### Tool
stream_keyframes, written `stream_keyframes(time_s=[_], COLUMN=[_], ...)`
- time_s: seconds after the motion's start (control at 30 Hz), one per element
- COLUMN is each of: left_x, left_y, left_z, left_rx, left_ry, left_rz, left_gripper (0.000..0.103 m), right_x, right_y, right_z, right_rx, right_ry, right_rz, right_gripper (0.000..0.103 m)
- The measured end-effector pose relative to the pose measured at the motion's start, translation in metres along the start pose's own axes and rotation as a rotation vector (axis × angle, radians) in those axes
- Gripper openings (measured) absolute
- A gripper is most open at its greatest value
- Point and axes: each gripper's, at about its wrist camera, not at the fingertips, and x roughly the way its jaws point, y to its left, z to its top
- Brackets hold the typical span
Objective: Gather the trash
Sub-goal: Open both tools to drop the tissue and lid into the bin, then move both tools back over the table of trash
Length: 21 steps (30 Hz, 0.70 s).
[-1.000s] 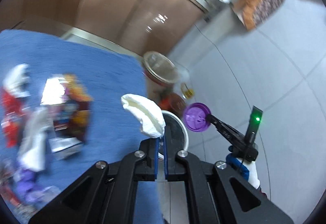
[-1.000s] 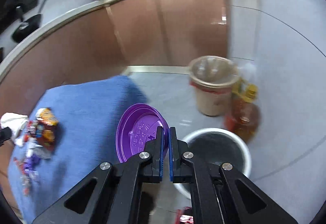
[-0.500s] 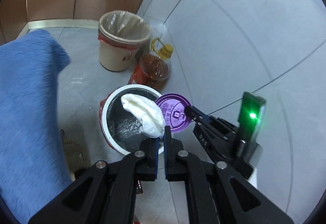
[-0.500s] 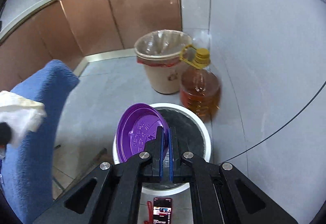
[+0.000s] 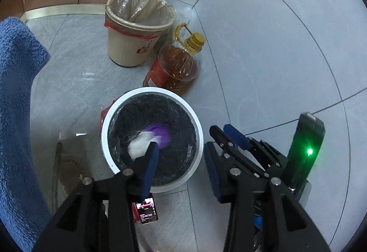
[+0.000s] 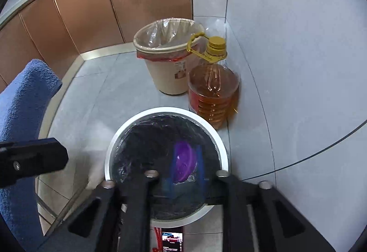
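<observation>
A white-rimmed bin (image 5: pixel 107 128) with a black liner stands on the floor below both grippers; it also shows in the right wrist view (image 6: pixel 110 155). A white crumpled tissue (image 5: pixel 138 145) and a purple plastic lid (image 5: pixel 160 132) are inside the bin, blurred. The lid shows in the right wrist view (image 6: pixel 183 163) too. My left gripper (image 5: pixel 181 169) is open and empty above the bin's near rim. My right gripper (image 6: pixel 184 169) is open and empty over the bin; it also appears in the left wrist view (image 5: pixel 222 137) at the right.
A beige bin (image 5: pixel 137 29) with a clear liner stands beyond, next to a bottle of amber oil (image 5: pixel 179 64) with a yellow cap. A blue towel-covered surface (image 5: pixel 16 114) is at the left. A phone (image 5: pixel 146 210) lies on the floor by the bin. Brown cabinets (image 6: pixel 91 4) stand behind.
Both grippers have opened. The tissue has left my left gripper and the purple lid my right gripper; both now sit blurred inside the black-lined bin.
</observation>
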Motion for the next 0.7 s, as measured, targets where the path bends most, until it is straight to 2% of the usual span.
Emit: stream_keyframes(time_s=[0.13, 0.3, 0.57, 0.63, 0.7], left_x=[-0.017, -0.055, -0.144, -0.167, -0.195], left_y=[0.002, -0.004, -0.022, -0.026, -0.027], left_z=[-0.005, -0.017, -0.05, -0.061, -0.074], left_rx=[-0.004, 0.036, 0.123, 0.144, 0.152], left_ry=[-0.025, -0.091, -0.258, -0.305, -0.359], left_rz=[-0.018, 0.007, 0.112, 0.145, 0.173], left_gripper=[0.04, 0.04, 0.04, 0.042, 0.049], right_x=[-0.008, -0.035, -0.102, -0.129, -0.155], right_y=[0.001, 0.011, 0.043, 0.055, 0.067], right_z=[-0.001, -0.001, 0.003, 0.003, 0.003], right_rx=[0.001, -0.006, -0.032, -0.054, -0.073], right_ry=[-0.012, -0.055, -0.17, -0.211, -0.253], right_rz=[0.007, 0.027, 0.087, 0.107, 0.125], right_gripper=[0.026, 0.028, 0.035, 0.037, 0.04])
